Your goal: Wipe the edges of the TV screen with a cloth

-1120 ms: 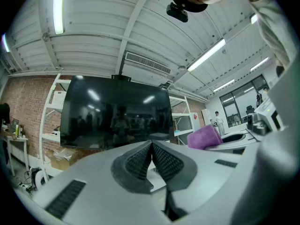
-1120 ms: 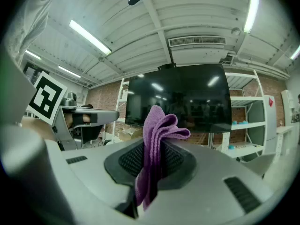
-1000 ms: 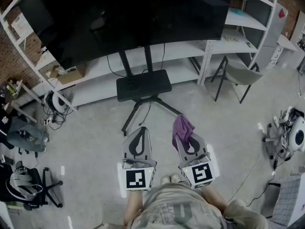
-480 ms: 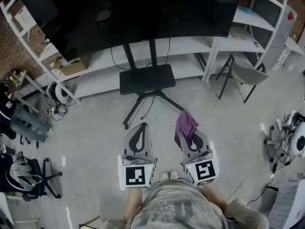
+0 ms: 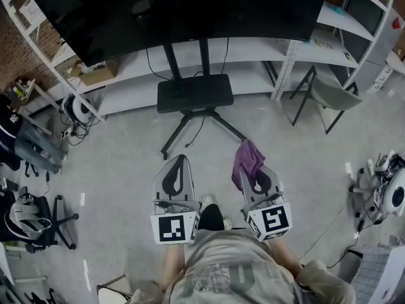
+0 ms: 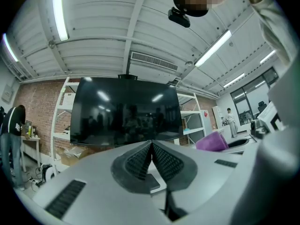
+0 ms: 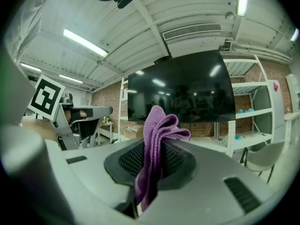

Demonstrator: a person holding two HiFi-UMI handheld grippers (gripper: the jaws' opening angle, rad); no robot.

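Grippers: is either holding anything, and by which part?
Right gripper pinches the purple cloth at its bunched middle, ends sticking out both ways. Left gripper is shut, empty.

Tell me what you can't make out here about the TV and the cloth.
- Top edge of the TV screen: head view, cut off by the picture's top.
- Lower end of the purple cloth: right gripper view, pinched inside the right gripper.
- Dust on the screen's edges: too dark and small in every view.
- The shelf items: head view, too small to name.
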